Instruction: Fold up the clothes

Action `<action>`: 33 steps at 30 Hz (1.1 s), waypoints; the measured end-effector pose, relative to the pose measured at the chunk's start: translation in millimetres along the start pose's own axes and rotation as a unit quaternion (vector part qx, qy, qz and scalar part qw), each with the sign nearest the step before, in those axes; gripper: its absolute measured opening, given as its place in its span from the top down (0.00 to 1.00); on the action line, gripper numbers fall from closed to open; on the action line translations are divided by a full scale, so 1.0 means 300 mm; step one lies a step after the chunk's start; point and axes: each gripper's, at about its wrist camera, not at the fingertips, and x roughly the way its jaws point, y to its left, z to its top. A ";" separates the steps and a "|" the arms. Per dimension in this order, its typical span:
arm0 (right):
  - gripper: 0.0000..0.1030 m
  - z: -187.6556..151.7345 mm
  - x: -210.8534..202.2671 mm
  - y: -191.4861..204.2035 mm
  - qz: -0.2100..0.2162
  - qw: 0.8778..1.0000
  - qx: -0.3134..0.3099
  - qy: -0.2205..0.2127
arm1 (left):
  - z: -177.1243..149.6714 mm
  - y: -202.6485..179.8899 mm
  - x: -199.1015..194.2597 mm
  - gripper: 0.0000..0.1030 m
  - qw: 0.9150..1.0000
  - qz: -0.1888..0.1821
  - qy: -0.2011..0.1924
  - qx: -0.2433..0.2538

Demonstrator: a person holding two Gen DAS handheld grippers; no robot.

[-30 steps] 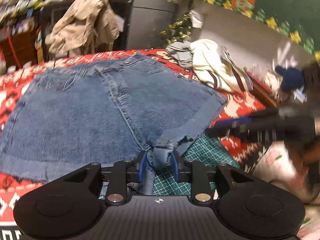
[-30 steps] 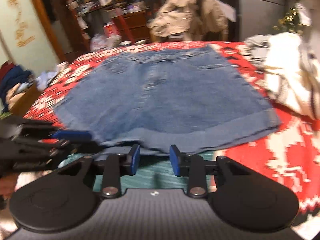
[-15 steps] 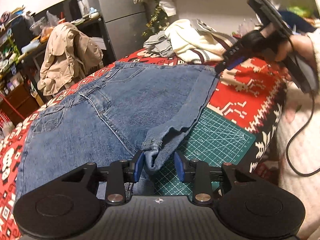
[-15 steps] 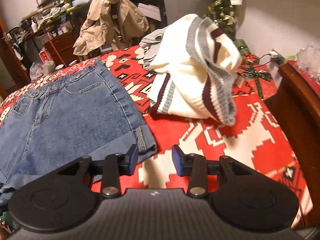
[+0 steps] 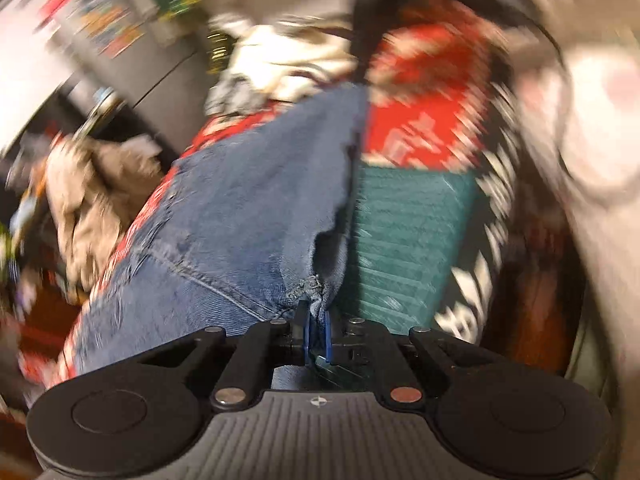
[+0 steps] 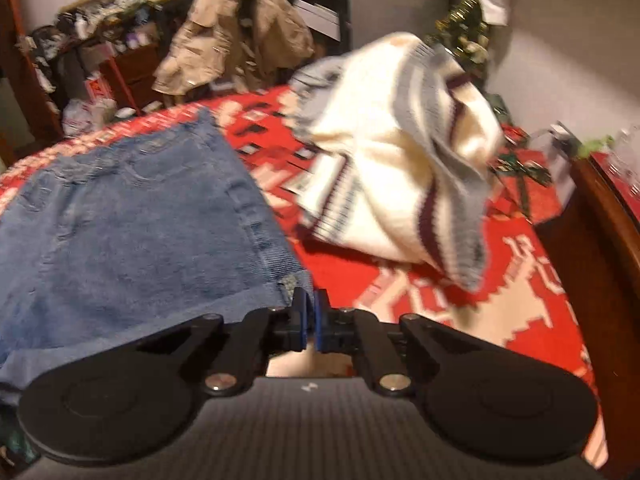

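Blue denim shorts (image 5: 240,208) lie on a red patterned cloth (image 5: 424,120). My left gripper (image 5: 316,328) is shut on the crotch seam at the shorts' near hem; that view is blurred. My right gripper (image 6: 310,320) is shut on the right hem corner of the shorts (image 6: 120,232), the cuffed edge pinched between the blue pads. The shorts stretch away to the left of the right gripper.
A cream sweater with grey and maroon stripes (image 6: 400,168) lies heaped right of the shorts. A green cutting mat (image 5: 404,240) shows under the cloth's near edge. A beige jacket (image 6: 240,32) hangs behind. A wooden edge (image 6: 608,216) stands at the right.
Both grippers have closed: the left on the crotch seam, the right on the right hem corner. The left view has tilted and blurred with fast motion.
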 end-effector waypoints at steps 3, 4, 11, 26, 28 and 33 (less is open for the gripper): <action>0.98 -0.005 -0.001 -0.017 -0.005 1.000 0.015 -0.002 | -0.004 -0.044 0.003 0.94 0.998 0.019 0.000 0.056; 1.00 -0.006 -0.001 -0.023 -0.007 1.000 0.020 -0.002 | -0.004 -0.029 0.004 0.94 0.999 0.013 0.002 0.043; 1.00 -0.014 -0.026 -0.042 -0.003 0.999 0.046 -0.016 | -0.008 -0.015 -0.018 0.89 1.000 0.003 0.000 0.011; 0.95 -0.109 -0.004 0.241 0.100 0.994 -0.037 0.016 | -0.036 0.051 -0.031 0.82 0.994 -0.031 0.001 -0.104; 0.93 -0.115 -0.017 0.233 0.103 0.994 -0.028 0.024 | -0.042 0.072 -0.039 0.82 0.991 -0.034 -0.002 -0.127; 0.78 -0.139 -0.036 0.124 0.176 0.977 0.120 0.029 | -0.052 0.138 -0.083 0.82 0.982 -0.044 -0.027 -0.181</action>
